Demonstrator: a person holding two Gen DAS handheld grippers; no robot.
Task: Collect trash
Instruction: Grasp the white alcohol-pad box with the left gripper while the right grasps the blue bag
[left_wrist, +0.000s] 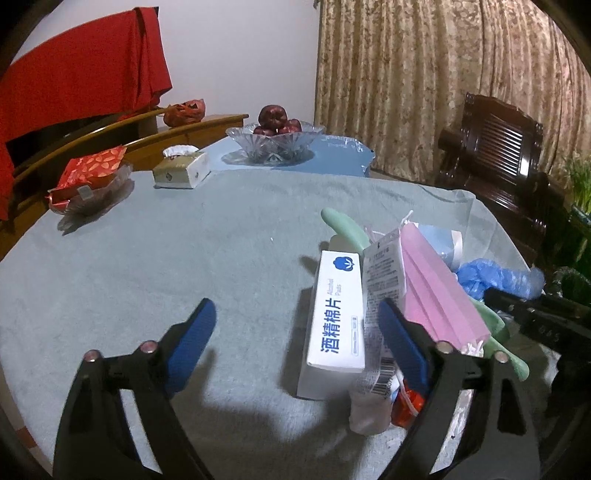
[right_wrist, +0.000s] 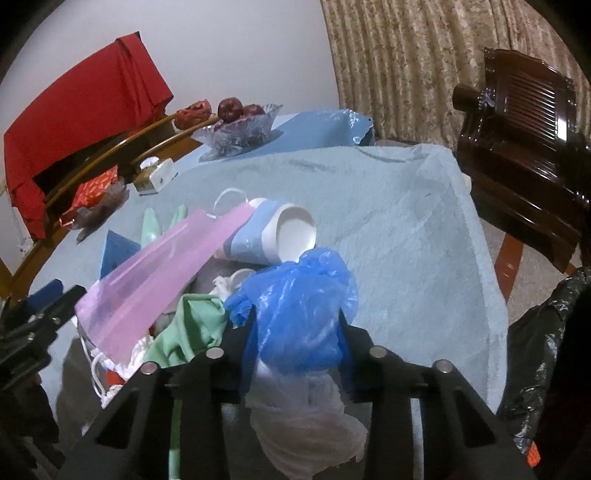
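Observation:
A heap of trash lies on the grey-blue cloth (left_wrist: 147, 258). It holds a white alcohol-pad box (left_wrist: 336, 314), a pink mask (left_wrist: 439, 295), green gloves (left_wrist: 347, 229), a paper cup (right_wrist: 284, 232) and a crumpled blue plastic glove (right_wrist: 299, 306). My left gripper (left_wrist: 299, 332) is open just left of the heap, its right finger against the wrappers. My right gripper (right_wrist: 295, 332) is shut on the blue plastic glove, with white plastic hanging below it. The right gripper shows in the left wrist view (left_wrist: 535, 317) at the heap's right.
A glass bowl of apples (left_wrist: 275, 140), a tissue box (left_wrist: 181, 170) and a red snack bag on a glass dish (left_wrist: 88, 181) stand at the far side. A dark wooden chair (right_wrist: 524, 140) stands right. A black bin bag (right_wrist: 546, 350) hangs near right.

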